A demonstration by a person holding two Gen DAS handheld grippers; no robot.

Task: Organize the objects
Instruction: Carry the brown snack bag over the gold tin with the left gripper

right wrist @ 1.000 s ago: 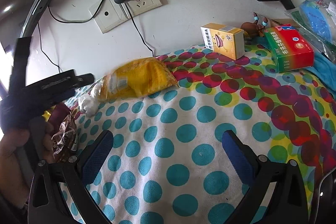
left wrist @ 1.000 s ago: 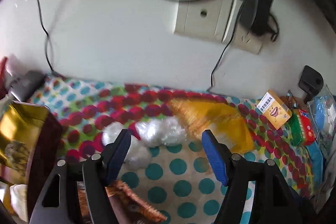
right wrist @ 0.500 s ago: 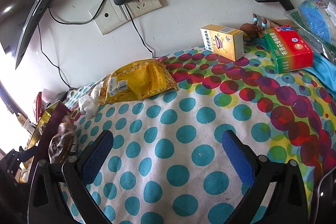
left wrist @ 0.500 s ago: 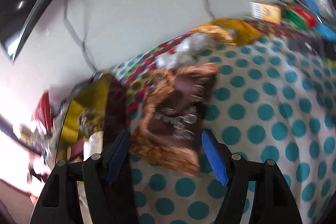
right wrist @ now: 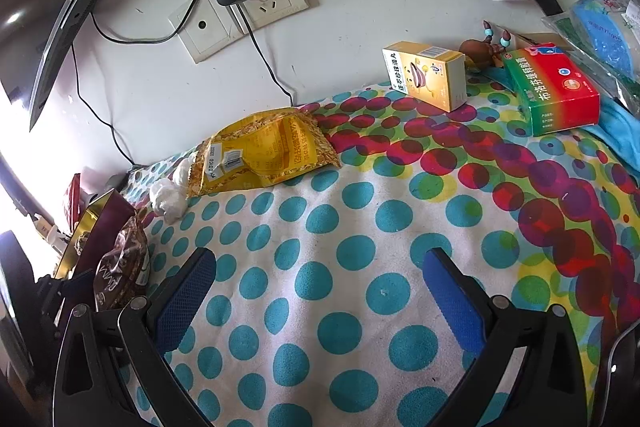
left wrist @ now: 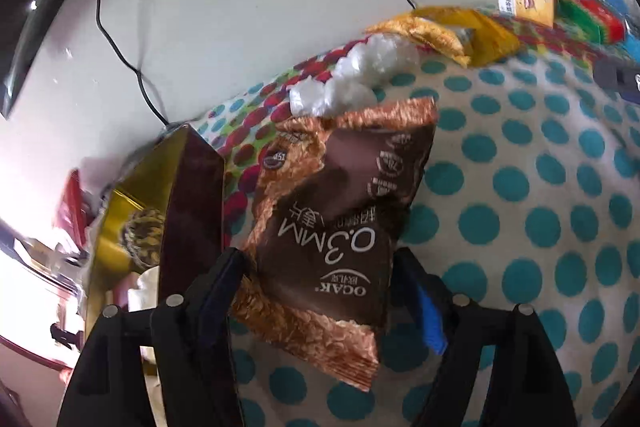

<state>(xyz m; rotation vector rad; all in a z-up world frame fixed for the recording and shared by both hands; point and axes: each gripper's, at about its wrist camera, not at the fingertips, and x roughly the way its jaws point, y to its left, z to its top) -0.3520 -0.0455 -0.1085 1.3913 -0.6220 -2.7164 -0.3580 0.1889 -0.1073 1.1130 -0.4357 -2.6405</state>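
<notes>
Brown snack bag (left wrist: pixel 340 223) now lies between the left gripper (left wrist: pixel 320 291) jaws, which are opening around it; a second ago it sat below them, unframed. Grasp judged imminent. Right gripper (right wrist: pixel 316 303) stands wide, empty, over the dotted cloth (right wrist: pixel 360 227).

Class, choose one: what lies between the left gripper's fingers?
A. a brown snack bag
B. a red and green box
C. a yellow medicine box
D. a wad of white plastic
A: in the left wrist view the brown snack bag sits between the opening jaws of the left gripper.
</notes>
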